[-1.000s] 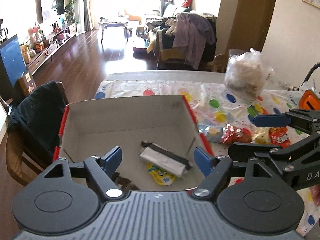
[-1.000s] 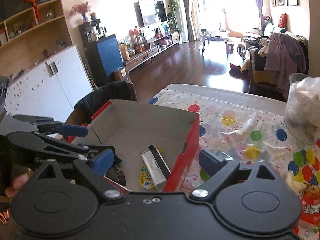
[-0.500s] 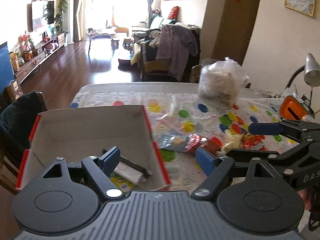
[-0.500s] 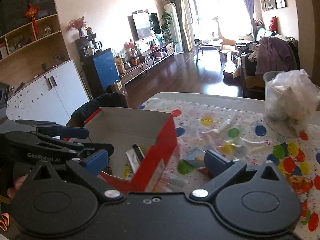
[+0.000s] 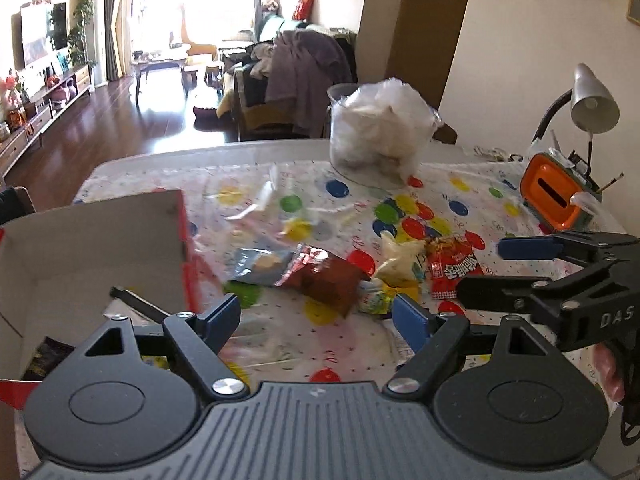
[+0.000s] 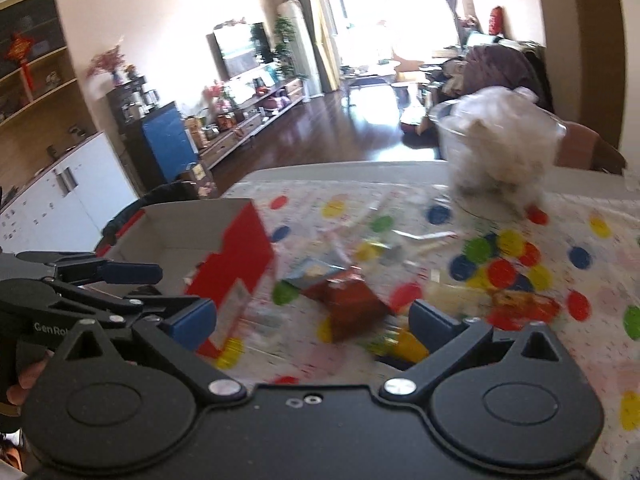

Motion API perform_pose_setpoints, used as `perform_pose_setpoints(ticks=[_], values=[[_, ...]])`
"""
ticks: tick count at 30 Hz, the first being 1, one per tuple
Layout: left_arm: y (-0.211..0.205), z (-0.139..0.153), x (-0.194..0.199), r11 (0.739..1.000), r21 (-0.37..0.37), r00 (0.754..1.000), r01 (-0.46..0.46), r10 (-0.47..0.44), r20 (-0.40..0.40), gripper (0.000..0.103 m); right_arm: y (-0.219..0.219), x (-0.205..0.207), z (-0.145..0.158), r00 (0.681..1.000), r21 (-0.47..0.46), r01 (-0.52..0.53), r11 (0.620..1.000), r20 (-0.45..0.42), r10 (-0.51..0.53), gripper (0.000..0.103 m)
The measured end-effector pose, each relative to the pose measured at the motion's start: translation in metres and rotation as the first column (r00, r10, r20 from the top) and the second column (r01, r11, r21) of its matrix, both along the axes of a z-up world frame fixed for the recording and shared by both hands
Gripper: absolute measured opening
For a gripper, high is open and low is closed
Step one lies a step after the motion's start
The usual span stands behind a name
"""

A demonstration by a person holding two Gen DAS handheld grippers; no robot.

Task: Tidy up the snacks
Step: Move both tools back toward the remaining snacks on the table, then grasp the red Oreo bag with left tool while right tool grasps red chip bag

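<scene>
Left wrist view, brown snack packet (image 5: 328, 280) ahead of gaping left tool (image 5: 316, 318)

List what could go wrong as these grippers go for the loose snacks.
The brown snack pack overlaps the grey packet, so a grab may drag both. The open left gripper and right gripper sit close together and could collide. A sweep might nudge the cardboard box.

The right gripper (image 5: 524, 268), seen from the left wrist, carries white letters "DAS" on its black body. The left gripper (image 6: 176, 292), seen from the right wrist, reads "GenRo", then is cut off. White characters on the red snack packet (image 5: 454, 268) are illegible.
</scene>
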State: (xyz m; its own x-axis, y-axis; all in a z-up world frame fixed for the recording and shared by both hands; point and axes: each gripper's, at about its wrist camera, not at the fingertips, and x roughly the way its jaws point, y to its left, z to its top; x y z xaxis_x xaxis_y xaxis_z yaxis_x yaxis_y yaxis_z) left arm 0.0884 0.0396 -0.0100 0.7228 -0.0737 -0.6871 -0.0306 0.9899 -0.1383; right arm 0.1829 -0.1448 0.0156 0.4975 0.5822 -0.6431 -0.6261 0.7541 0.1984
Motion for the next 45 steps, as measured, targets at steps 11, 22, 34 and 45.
perform_pose_setpoints(ticks=[11,22,34,45], values=[[-0.034,-0.022,0.061,0.996,-0.035,0.991,-0.078,0.073,-0.111,0.083,-0.072,0.045,-0.026,0.993,-0.095,0.121,0.988,-0.007,-0.122,0.103],[-0.032,-0.056,0.139,0.955,-0.055,0.922,-0.291,0.264,-0.282,0.083,-0.081,0.109,-0.063,0.967,-0.187,0.222,0.957,-0.086,-0.241,0.102],[0.001,-0.103,0.192,0.843,-0.103,0.767,-0.528,0.421,-0.484,0.083,-0.063,0.164,-0.101,0.904,-0.289,0.33,0.899,-0.177,-0.389,0.099],[-0.008,-0.129,0.208,0.846,-0.038,0.718,-0.532,0.427,-0.551,0.082,-0.053,0.18,-0.124,0.873,-0.376,0.353,0.857,-0.197,-0.446,0.092]])
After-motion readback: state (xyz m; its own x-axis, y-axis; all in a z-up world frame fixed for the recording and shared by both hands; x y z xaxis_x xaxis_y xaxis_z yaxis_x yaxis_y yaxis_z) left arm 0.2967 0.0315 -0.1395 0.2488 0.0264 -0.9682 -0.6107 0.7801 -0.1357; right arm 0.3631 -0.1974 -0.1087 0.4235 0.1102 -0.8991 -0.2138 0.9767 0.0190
